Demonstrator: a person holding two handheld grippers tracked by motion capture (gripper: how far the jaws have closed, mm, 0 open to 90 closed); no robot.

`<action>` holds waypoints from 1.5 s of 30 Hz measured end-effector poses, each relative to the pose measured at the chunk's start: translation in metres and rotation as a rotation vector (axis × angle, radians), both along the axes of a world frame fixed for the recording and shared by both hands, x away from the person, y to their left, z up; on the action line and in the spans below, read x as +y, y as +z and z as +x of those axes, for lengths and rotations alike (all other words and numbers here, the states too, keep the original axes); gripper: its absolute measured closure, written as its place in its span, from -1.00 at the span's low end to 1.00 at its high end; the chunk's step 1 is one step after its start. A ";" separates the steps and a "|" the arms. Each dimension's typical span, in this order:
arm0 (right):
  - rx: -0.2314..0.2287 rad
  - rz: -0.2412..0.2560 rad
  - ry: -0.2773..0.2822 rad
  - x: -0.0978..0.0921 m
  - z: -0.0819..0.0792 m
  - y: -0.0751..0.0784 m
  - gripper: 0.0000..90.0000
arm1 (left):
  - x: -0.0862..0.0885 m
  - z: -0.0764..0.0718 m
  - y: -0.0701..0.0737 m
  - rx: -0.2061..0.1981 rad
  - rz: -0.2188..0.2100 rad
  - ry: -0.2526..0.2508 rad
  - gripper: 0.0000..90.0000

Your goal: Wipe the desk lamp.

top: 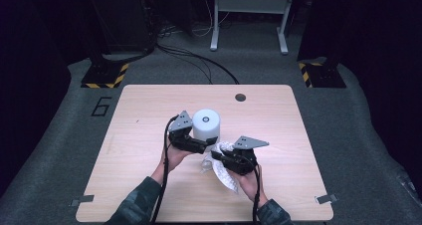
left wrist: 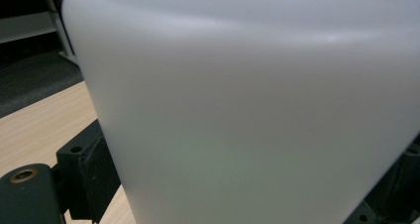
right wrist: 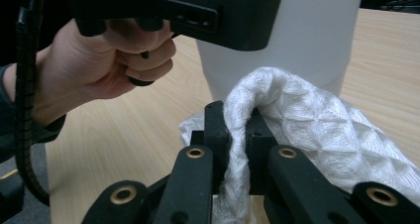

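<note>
A white cylinder (top: 206,124) stands upright near the middle of the wooden table (top: 149,110). My left gripper (top: 203,144) reaches it from the left, one black jaw on each side of its base. In the left gripper view the cylinder (left wrist: 247,100) sits between the jaws, which press against its wall. Just right of it, my right gripper (top: 218,155) is shut on a white quilted cloth (top: 223,174) that hangs to the tabletop. In the right gripper view the cloth (right wrist: 317,130) is pinched between the jaws of my right gripper (right wrist: 236,130), with the cylinder (right wrist: 297,40) close behind.
A dark round hole (top: 240,97) sits near the table's far edge. Tape strips (top: 81,201) mark the near corners. Beyond the table are floor cables (top: 199,58), a metal frame (top: 249,6) and two hazard-striped stand bases (top: 104,75).
</note>
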State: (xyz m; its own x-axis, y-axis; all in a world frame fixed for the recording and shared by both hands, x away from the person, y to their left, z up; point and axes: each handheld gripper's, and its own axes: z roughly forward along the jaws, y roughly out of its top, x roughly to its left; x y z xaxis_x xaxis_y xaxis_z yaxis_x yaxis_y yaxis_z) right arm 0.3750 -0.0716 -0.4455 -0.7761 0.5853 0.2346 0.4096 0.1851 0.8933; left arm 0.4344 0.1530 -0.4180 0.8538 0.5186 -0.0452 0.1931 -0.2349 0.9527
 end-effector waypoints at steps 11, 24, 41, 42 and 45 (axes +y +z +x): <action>-0.040 0.023 -0.068 -0.039 -0.009 0.015 0.88 | 0.004 0.001 -0.002 -0.005 0.005 0.006 -0.80; -0.076 0.021 -0.162 -0.078 -0.008 0.035 0.88 | 0.002 0.002 -0.015 0.012 0.015 0.003 -0.81; -0.064 0.009 -0.204 -0.090 -0.004 0.031 0.88 | -0.003 0.004 -0.045 0.033 0.025 0.000 -0.81; -0.065 0.009 -0.206 -0.091 -0.004 0.030 0.88 | -0.004 0.004 -0.049 0.043 0.020 0.002 -0.81; -0.064 0.009 -0.207 -0.092 -0.004 0.030 0.88 | -0.005 0.005 -0.053 0.040 0.026 0.004 -0.81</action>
State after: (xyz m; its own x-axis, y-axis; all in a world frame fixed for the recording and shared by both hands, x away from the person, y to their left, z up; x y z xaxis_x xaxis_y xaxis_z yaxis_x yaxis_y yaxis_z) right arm 0.3715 -0.1633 -0.4158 -0.6531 0.7319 0.1945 0.3800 0.0946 0.9201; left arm 0.4395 0.1483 -0.4706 0.8498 0.5231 -0.0652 0.2313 -0.2588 0.9378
